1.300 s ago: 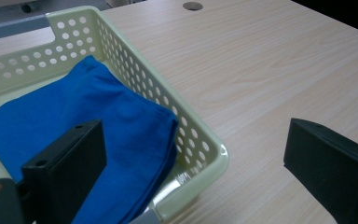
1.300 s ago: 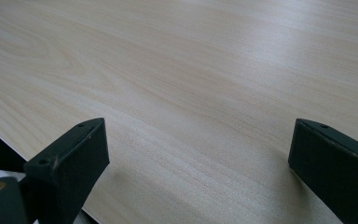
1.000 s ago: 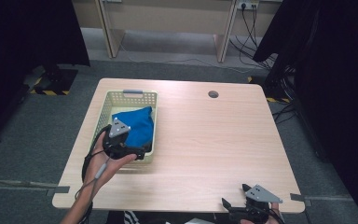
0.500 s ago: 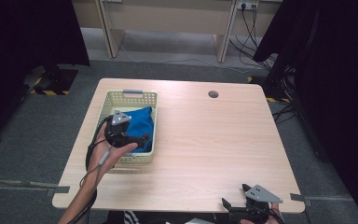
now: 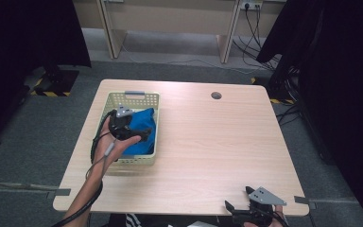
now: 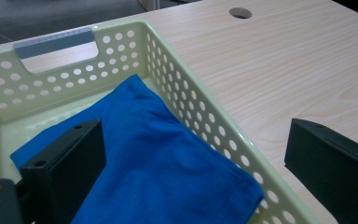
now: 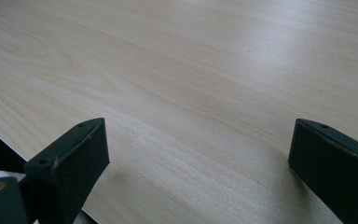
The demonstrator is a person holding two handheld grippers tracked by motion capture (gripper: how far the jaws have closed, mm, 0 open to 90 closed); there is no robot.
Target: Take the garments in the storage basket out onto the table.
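A folded blue cloth (image 5: 144,130) (image 6: 163,163) lies inside a pale yellow perforated basket (image 5: 125,161) (image 6: 205,116) on the left half of the wooden table (image 5: 208,142). My left gripper (image 5: 142,132) (image 6: 196,163) hovers over the basket, open, with nothing between its jaws; one jaw is above the cloth, the other beyond the basket's side wall. At the table's near right edge my right gripper (image 5: 238,213) (image 7: 198,163) is open over bare wood.
The basket has a grey handle (image 5: 134,93) (image 6: 56,41) on its far wall. A round cable hole (image 5: 216,95) (image 6: 240,12) sits at the table's back edge. Dark curtains stand on both sides, and desk legs and cables lie behind the table.
My left gripper has moved away from the person and up over the basket, off the cloth, which now lies flat inside. The right gripper has stayed put.
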